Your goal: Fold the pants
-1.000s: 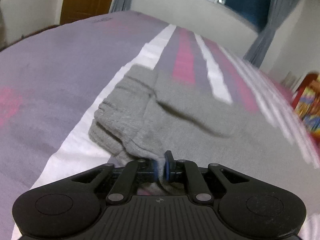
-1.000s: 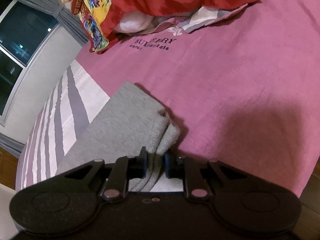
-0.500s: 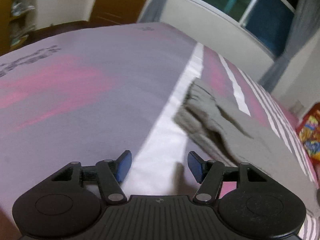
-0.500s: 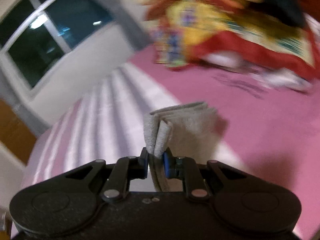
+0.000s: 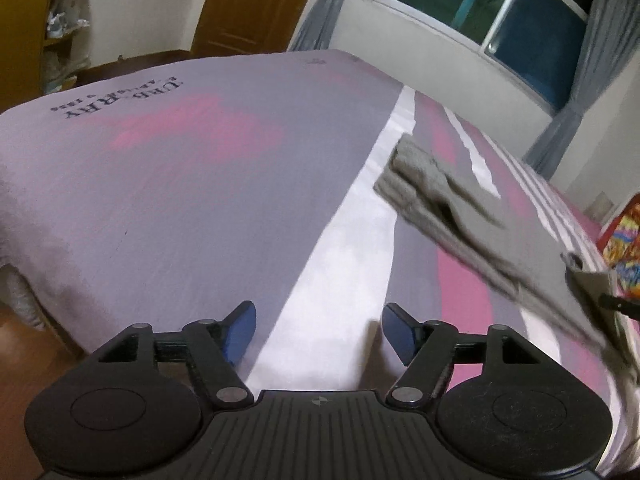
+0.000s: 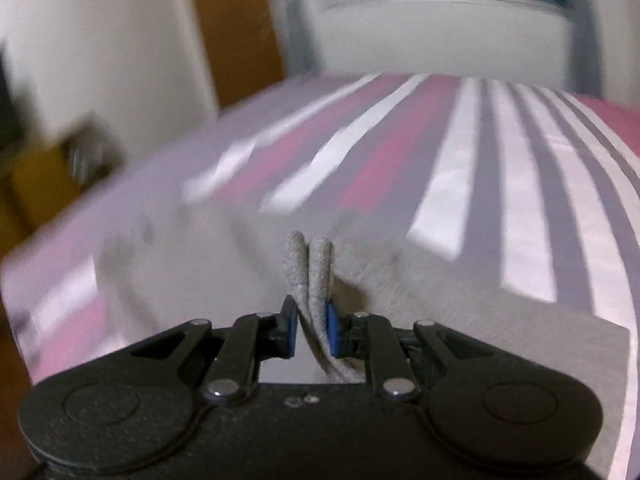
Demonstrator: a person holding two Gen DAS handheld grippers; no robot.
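The grey pants point(image 5: 452, 208) lie folded lengthwise on the striped bed, stretching from mid-right to the right edge in the left wrist view. My left gripper point(image 5: 318, 332) is open and empty, hovering over the bedsheet to the left of the pants. My right gripper point(image 6: 311, 328) is shut on a doubled grey edge of the pants point(image 6: 310, 264), held lifted above the bed; the rest of the pants point(image 6: 460, 300) trails below and right. The right gripper's tip shows at the far right in the left wrist view point(image 5: 612, 300), holding cloth.
The bed cover point(image 5: 180, 184) is lilac with pink, white and grey stripes. A wooden door point(image 5: 248, 4) and a shelf unit point(image 5: 44, 32) stand beyond the bed's left side. A window point(image 5: 500, 12) with curtains is at the back. A colourful pillow point(image 5: 624, 236) lies at the right.
My left gripper let go of the pants, opened and drew back to the left. My right gripper, still shut on the pants' end, lifted and swung it over toward the other end.
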